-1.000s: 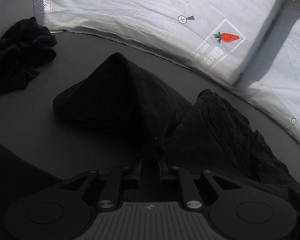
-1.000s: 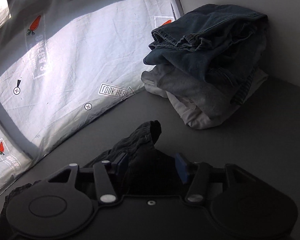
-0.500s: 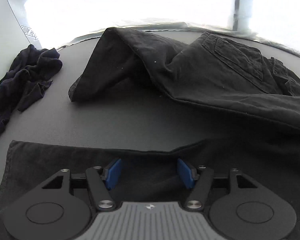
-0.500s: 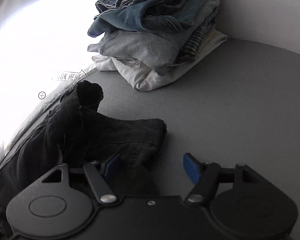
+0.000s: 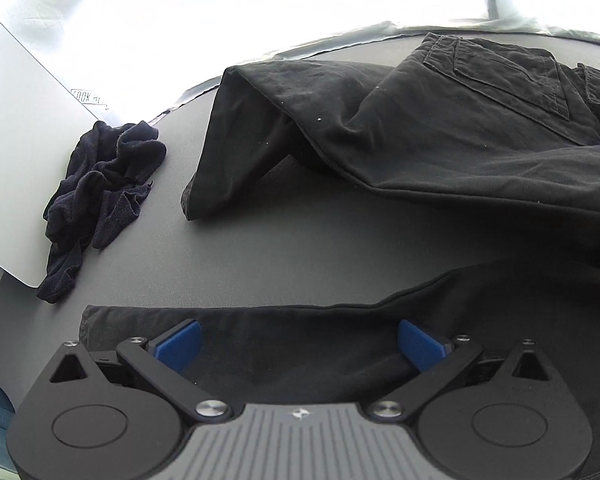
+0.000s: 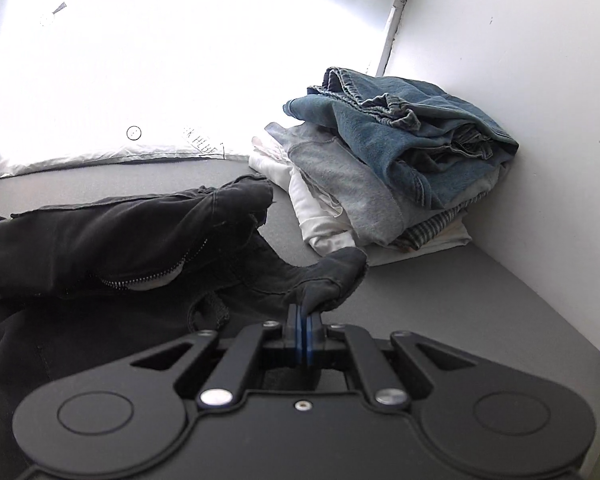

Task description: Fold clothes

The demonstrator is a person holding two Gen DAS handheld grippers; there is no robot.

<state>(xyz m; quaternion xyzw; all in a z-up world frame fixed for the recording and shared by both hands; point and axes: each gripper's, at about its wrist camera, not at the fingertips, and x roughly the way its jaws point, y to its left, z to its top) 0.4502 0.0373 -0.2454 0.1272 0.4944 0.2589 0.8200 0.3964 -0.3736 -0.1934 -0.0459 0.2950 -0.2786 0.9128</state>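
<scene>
Black trousers [image 5: 440, 128] lie spread on the grey table [image 5: 300, 240], one leg bent at the back, the other leg [image 5: 300, 344] flat along the front. My left gripper [image 5: 300, 344] is open, its blue pads wide apart over that front leg, holding nothing. In the right wrist view the trousers' waist [image 6: 140, 232] shows with an open zip. My right gripper [image 6: 303, 320] is shut on a waistband corner [image 6: 336, 276] of the black trousers, just above the table.
A crumpled dark garment [image 5: 100, 196] lies at the left by a white panel [image 5: 16, 140]. A stack of folded clothes [image 6: 388, 176], denim on top, stands in the right back corner against the white wall [image 6: 520, 100]. A bright white sheet hangs behind.
My left gripper let go of the trouser leg and opened wide, drawing back over it. My right gripper opened, moved to the waistband corner and shut on it.
</scene>
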